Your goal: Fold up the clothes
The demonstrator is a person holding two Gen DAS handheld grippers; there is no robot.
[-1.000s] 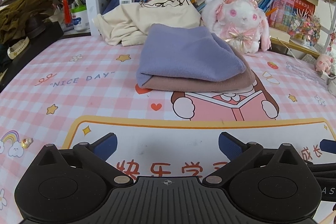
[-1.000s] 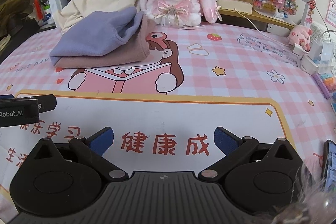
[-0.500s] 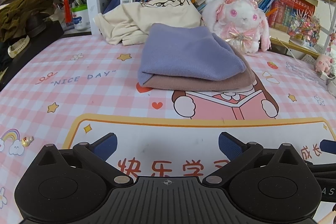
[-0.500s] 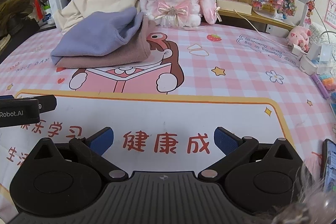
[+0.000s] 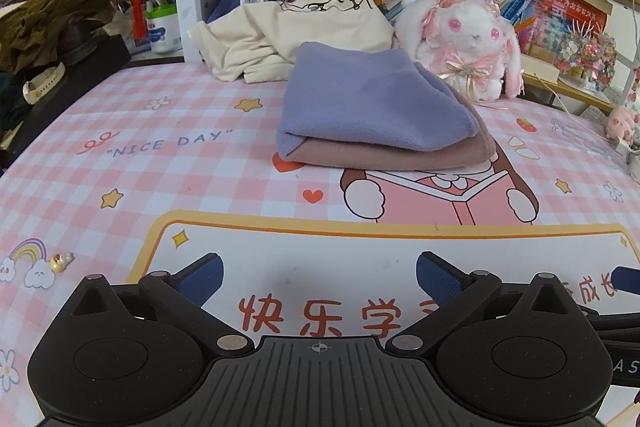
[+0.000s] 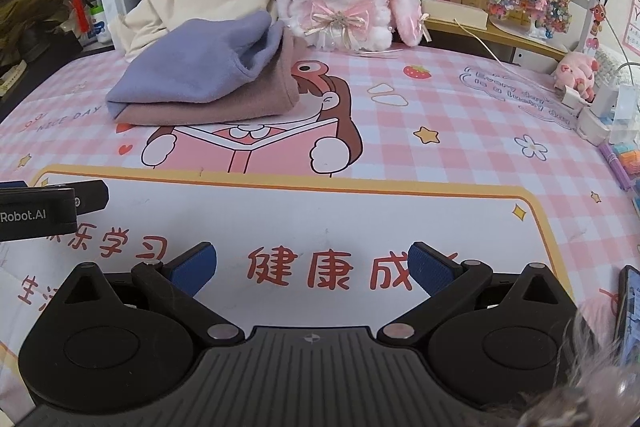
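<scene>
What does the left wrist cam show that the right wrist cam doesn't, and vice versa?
Left wrist only: the "NICE DAY" print read clearly, a rainbow sticker on the mat, and a white watch band on the dark pile at far left.

Right wrist only: a phone at the right edge, white chargers, and the left gripper's body marked Robot.AI.

Both: the folded purple cloth lying on the folded brown cloth, the unfolded cream garment, the plush bunny, and open, empty jaws on each gripper.
</scene>
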